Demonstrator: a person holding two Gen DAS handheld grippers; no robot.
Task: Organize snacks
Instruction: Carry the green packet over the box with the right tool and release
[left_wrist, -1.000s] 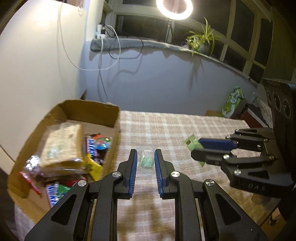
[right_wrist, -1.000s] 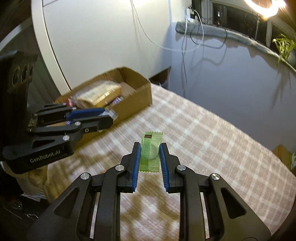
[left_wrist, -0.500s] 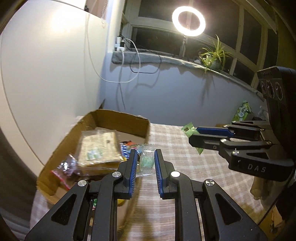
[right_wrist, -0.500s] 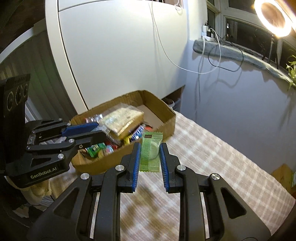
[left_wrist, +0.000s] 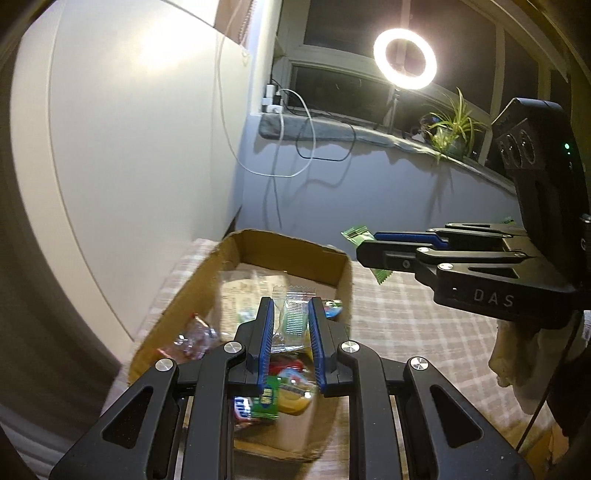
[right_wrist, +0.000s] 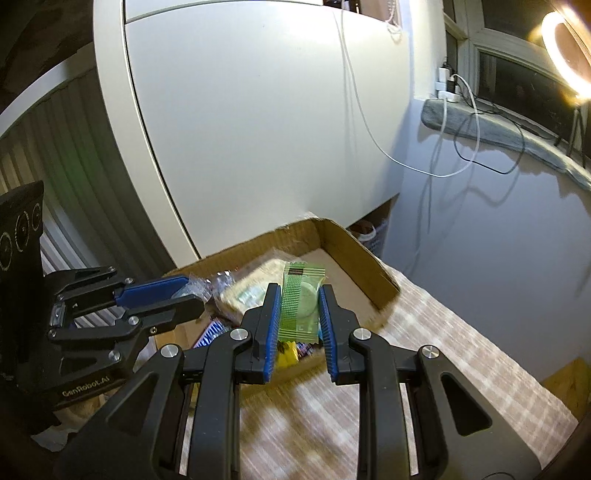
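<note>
Left gripper (left_wrist: 291, 325) grips clear packet (left_wrist: 293, 321) | right gripper (right_wrist: 298, 312) grips green packet (right_wrist: 300, 304) | advice: release low inside cardboard box (left_wrist: 295, 243), one at a time

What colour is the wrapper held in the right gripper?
Green wrapper, clearest in the right wrist view.

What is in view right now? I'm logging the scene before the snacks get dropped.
clear packet: one, clear with green print, in left gripper above the box
green packet: one, green, in right gripper
cardboard box: one, brown, on the table, holding mixed snacks
table: one, checked cloth
ring light: one, lit, by the window
potted plant: one, green, on the sill
left gripper: black with blue pads, shut on clear packet
right gripper: black with blue pads, shut on green packet
</note>
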